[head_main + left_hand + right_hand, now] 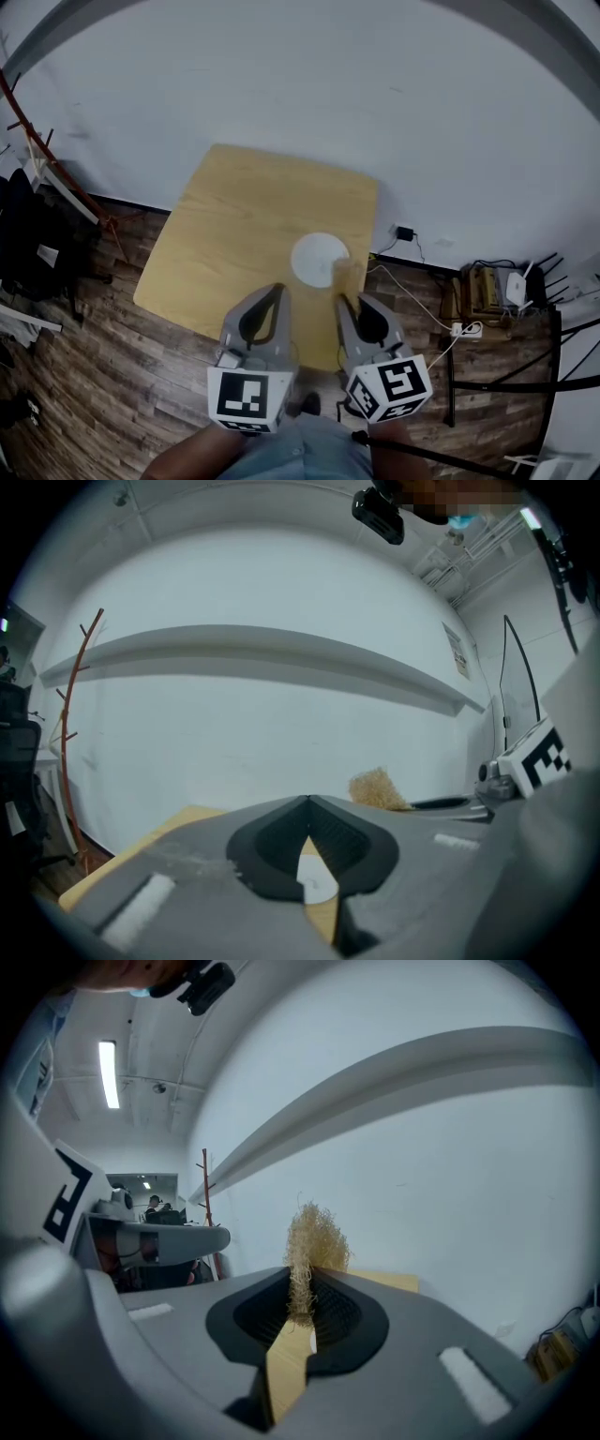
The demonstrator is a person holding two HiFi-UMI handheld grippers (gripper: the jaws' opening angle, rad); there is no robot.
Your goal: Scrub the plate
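Note:
A round white plate (pixel 317 257) lies on the wooden table (pixel 244 225), near its front right corner. My right gripper (pixel 344 298) is shut on a tan fibrous scrubber (pixel 348 274), which is held up at the plate's near right rim. In the right gripper view the scrubber (pixel 315 1238) sticks up from between the pinched jaws of that gripper (pixel 302 1286). My left gripper (pixel 279 289) hovers over the table's front edge, just left of the plate, shut on nothing. In the left gripper view a sliver of the plate (pixel 315 886) shows below the closed tips of the gripper (pixel 307 804), with the scrubber (pixel 378 788) off to the right.
A white wall runs behind the table. Cables and a power strip (pixel 459 328) lie on the wooden floor at the right, beside a black stand (pixel 553 375). At the left stand a reddish coat rack (pixel 56 178) and dark clothing (pixel 33 244).

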